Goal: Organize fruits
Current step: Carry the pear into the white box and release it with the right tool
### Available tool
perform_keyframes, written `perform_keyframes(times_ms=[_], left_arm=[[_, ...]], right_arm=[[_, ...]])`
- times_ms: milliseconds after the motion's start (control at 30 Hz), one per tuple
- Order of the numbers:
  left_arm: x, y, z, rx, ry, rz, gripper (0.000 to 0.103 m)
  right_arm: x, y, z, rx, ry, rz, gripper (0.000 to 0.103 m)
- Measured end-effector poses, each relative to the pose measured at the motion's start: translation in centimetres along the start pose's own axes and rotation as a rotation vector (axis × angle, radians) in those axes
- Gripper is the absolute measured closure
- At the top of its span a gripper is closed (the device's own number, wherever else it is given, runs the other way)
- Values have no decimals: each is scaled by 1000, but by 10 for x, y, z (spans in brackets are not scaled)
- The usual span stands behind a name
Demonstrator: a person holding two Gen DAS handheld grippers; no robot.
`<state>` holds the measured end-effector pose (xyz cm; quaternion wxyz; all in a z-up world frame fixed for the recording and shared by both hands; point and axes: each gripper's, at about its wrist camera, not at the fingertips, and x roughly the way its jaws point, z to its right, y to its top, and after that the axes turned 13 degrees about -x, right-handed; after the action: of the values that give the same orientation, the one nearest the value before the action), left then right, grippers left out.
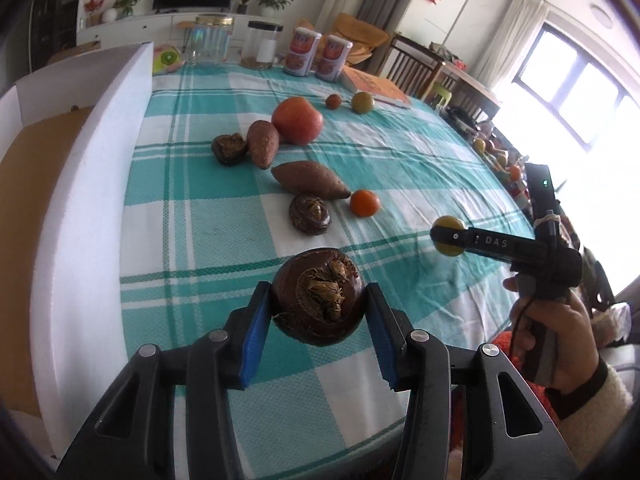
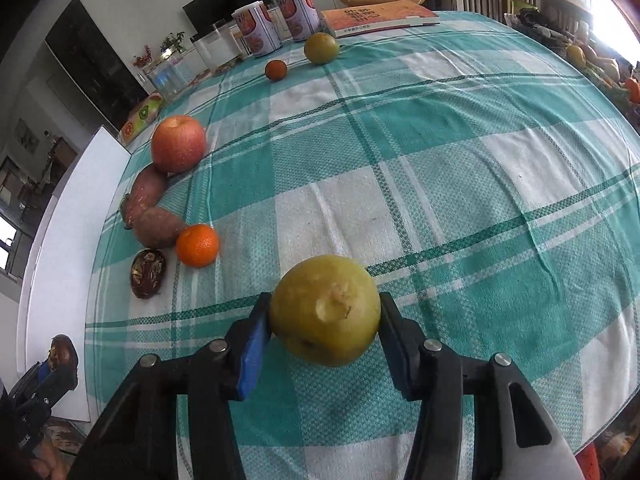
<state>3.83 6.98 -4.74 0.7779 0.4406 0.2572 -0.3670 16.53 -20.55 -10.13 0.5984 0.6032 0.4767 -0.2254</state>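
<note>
My left gripper (image 1: 318, 306) is shut on a dark brown water chestnut (image 1: 318, 296), held above the checked tablecloth (image 1: 400, 152). My right gripper (image 2: 324, 320) is shut on a yellow-green fruit (image 2: 325, 310); it also shows in the left wrist view (image 1: 449, 236). On the cloth lie a red apple (image 1: 297, 120), two sweet potatoes (image 1: 262, 143) (image 1: 308, 180), two more water chestnuts (image 1: 229, 148) (image 1: 310, 214), an orange mandarin (image 1: 365, 203), a small dark red fruit (image 1: 333, 101) and a green fruit (image 1: 362, 102).
A white foam board (image 1: 92, 184) runs along the table's left edge. At the far end stand two jars (image 1: 209, 40), two cans (image 1: 318, 56) and a book (image 1: 376, 86). More fruit lies off the right edge (image 1: 500, 156).
</note>
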Motion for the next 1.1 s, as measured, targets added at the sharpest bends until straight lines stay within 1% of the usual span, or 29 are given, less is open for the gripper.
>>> perform_keyframes(times_ms=[67,100,167,233,300,333,400,467,567,667,733,767,800,833,867,933,967,1000,1033,1100], left_arm=[[-32,7,-2,-29,-72,13,55],[-49,13,-6,-40,-90,35,55],[-79,25,-18,-56,-75,102,55],[-104,36,-41,-85,-7,177,55],[-119,43,-69,-113,105,239,55],[-122,45,-86,-136,169,255,55],[-123,45,-119,-179,269,267,55],[-122,40,-144,-213,353,261,55],[-118,32,-173,-263,427,235,54],[-115,25,-186,-297,455,214,54],[-115,22,-187,-296,469,223,52],[-115,22,-184,-289,474,231,49],[-114,24,-182,-283,475,240,42],[-114,25,-177,-278,469,251,38],[-115,28,-172,-269,455,264,33],[-115,30,-153,-234,405,287,30],[-115,30,-142,-211,375,299,25],[-115,29,-130,-185,340,307,19],[-114,28,-116,-158,301,308,17],[-103,25,-86,-100,207,292,13]], right_arm=[[-15,3,-24,-22,66,23,52],[-23,6,-44,-47,108,37,52],[-36,13,-92,-115,212,61,52],[-43,18,-146,-192,326,70,52],[-47,19,-208,-299,425,71,52],[-49,19,-237,-356,461,68,52],[-46,14,-294,-473,524,51,52],[-37,6,-338,-571,538,27,52],[-10,-7,-381,-678,496,-21,52],[14,-16,-395,-721,453,-67,51],[14,-15,-393,-721,452,-46,49],[12,-12,-391,-712,445,-35,47],[7,-9,-385,-696,449,-20,43],[2,-6,-378,-676,454,-2,42],[-7,-1,-364,-654,456,19,41],[-24,4,-341,-616,441,78,36],[-35,2,-325,-590,421,114,34],[-42,0,-309,-559,395,141,27],[-46,-3,-292,-523,364,161,20],[-51,-15,-253,-438,267,189,15]])
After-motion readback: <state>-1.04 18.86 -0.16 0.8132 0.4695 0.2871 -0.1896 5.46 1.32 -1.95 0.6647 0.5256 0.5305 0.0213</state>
